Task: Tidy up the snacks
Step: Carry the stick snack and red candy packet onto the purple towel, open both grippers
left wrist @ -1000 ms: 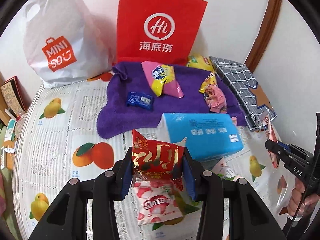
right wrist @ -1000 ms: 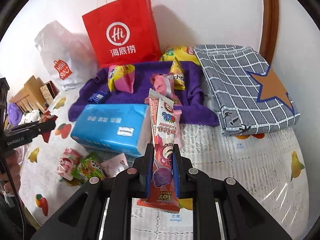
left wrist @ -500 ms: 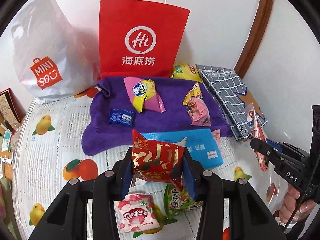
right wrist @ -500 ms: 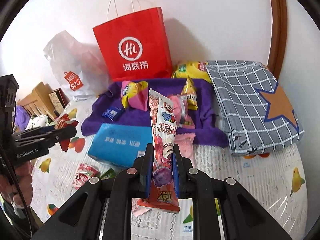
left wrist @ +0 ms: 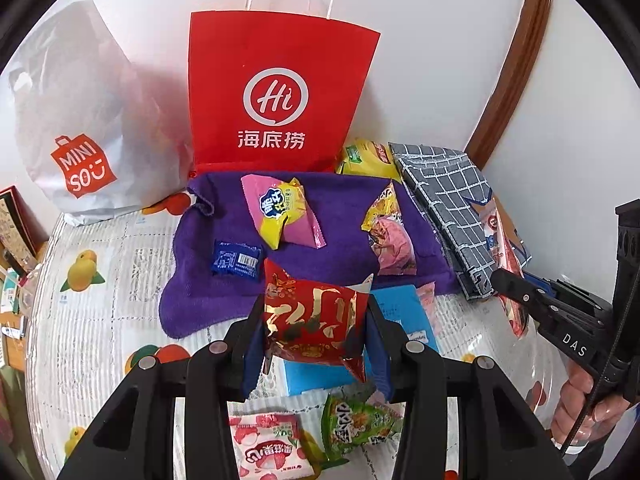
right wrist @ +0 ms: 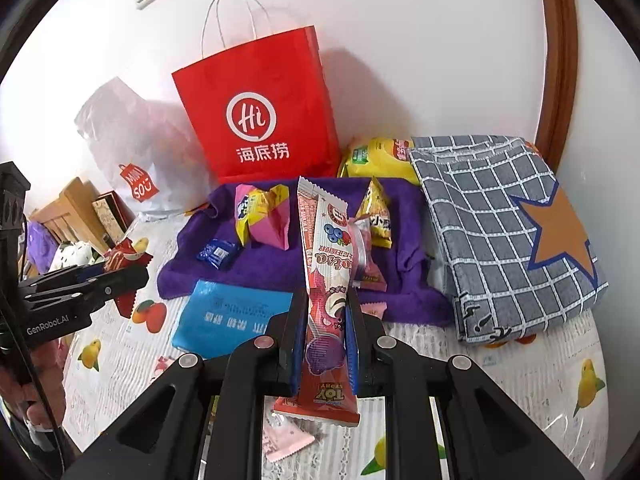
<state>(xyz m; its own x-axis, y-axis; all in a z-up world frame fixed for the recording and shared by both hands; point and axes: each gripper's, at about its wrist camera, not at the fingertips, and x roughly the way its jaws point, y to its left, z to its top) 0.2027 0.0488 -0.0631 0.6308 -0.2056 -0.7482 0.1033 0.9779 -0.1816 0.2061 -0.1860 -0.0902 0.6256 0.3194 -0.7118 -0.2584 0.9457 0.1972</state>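
left gripper (left wrist: 316, 328) clamped on red packet (left wrist: 314, 320), above the purple towel's (left wrist: 344, 200) near edge. right gripper (right wrist: 323, 336) clamped on long stick pack (right wrist: 326, 280), probably over the same edge.

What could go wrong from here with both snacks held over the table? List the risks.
1. The left gripper pinches the crinkly red and gold foil snack packet by its sides only; the packet might slip out.
2. The right gripper clamps the long pink and white stick-shaped wrapper near its lower end, so the tall free end could swing.
3. The red paper bag stands unsupported; a nudge might tip it.
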